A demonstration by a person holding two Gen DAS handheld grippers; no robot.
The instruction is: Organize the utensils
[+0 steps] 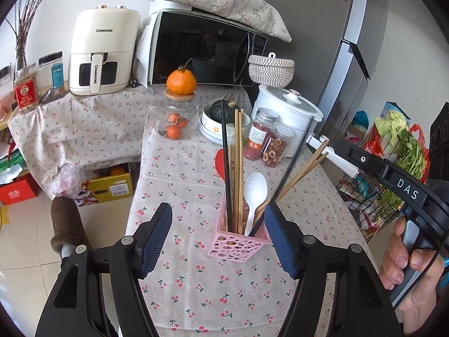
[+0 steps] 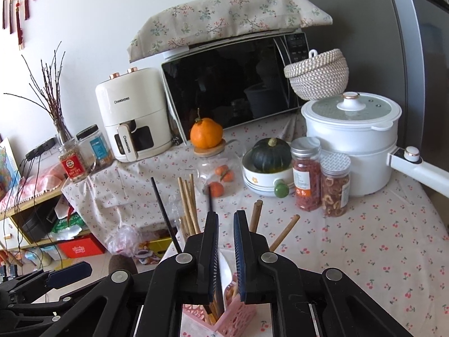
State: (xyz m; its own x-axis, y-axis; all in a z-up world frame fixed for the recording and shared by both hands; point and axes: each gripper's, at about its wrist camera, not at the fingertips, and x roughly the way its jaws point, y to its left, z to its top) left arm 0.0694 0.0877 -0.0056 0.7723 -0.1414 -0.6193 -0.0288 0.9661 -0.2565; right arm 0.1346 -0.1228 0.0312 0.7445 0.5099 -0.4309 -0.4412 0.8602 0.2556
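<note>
Jaws: left gripper (image 1: 219,237) wide, empty | right gripper (image 2: 226,255) slightly apart, empty | chopsticks (image 1: 238,165) upright in pink holder (image 1: 238,248)

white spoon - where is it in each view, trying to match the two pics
Left wrist: white spoon stands bowl-up in the pink holder, centre frame.
Right wrist: only a white sliver between the right gripper's fingers; likely the spoon.
Shared landmark: orange on the jar lid.
</note>
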